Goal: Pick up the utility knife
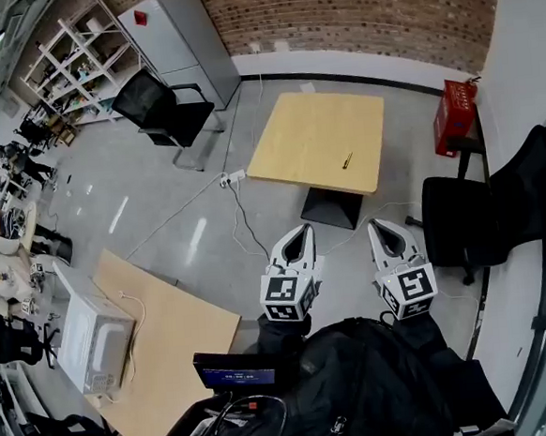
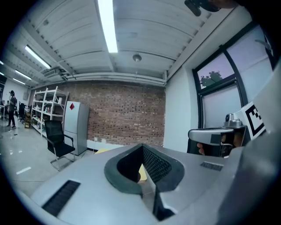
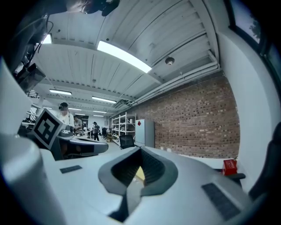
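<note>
Grey polished floor (image 1: pixel 158 193) fills a workshop room seen steeply from above, with a red-brown brick wall (image 1: pixel 351 9) along the far side. Straight ahead of the person stands a square, pale wooden table (image 1: pixel 295 135) on a dark base. On it, towards the side nearest the fingertips and the right-hand edge, lies the slim, dark-and-yellow utility knife (image 1: pixel 348 160). It is too small here to tell blade from handle. The left grey two-jaw gripper (image 1: pixel 302 231) and the right grey two-jaw gripper (image 1: pixel 378 225) are held side by side, each with a black-and-white marker cube at its rear, both pointing forward towards the table. In each gripper view the dark ribbed pads come together at their ends with nothing between them, and only a sliver of yellow tabletop shows through the hollow behind the pads. Both grippers are therefore closed and empty. The knife lies well apart from both sets of fingertips, forward of them, and sits in line with the gap between the two grippers, closer to the right one. Its long axis runs roughly away from the fingertips, leaning slightly to the right. By this layout the right gripper seems the nearer one. It would probably need to travel forward, part its jaws and close across the knife's narrow width.
</note>
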